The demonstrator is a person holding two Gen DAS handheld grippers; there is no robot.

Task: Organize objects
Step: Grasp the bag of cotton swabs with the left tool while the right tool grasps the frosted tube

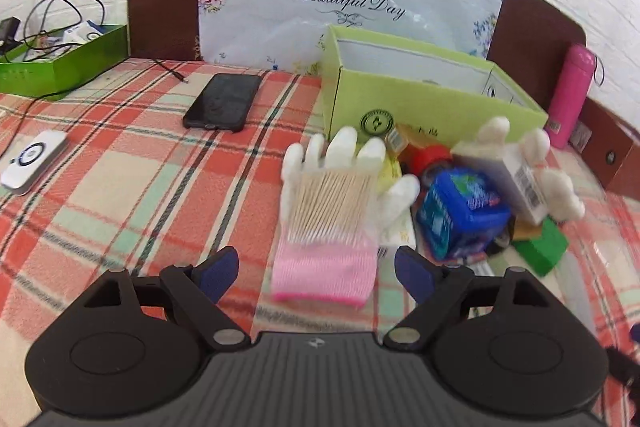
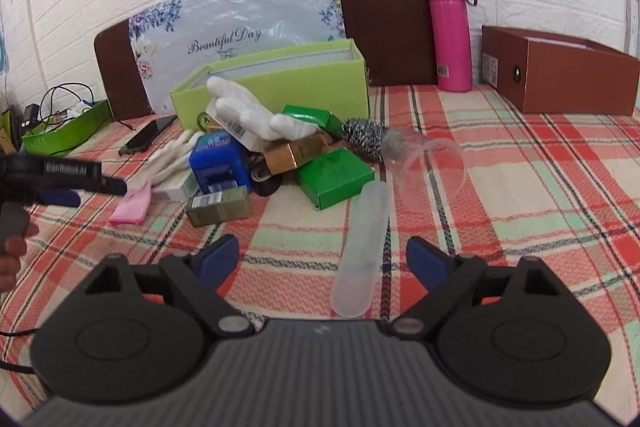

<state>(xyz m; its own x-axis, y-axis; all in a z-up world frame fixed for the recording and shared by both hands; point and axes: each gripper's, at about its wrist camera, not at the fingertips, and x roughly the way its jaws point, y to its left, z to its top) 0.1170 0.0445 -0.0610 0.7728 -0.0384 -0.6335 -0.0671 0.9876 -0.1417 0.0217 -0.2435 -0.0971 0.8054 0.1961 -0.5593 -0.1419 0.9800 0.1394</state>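
Reaching stage of the sorting: the left tool [image 1: 316, 273] hangs open over the white glove [image 1: 332, 203] at its twelve o'clock, the right tool [image 2: 323, 263] open around the clear tube [image 2: 362, 247], each needing to drop and close, then carry to the green box [image 2: 280, 83].

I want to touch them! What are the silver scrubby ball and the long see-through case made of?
The scrubby ball looks like shiny metal wire, curled into glinting coils. The long case looks like frosted plastic: milky, smooth, and the blanket's checks show faintly through it.
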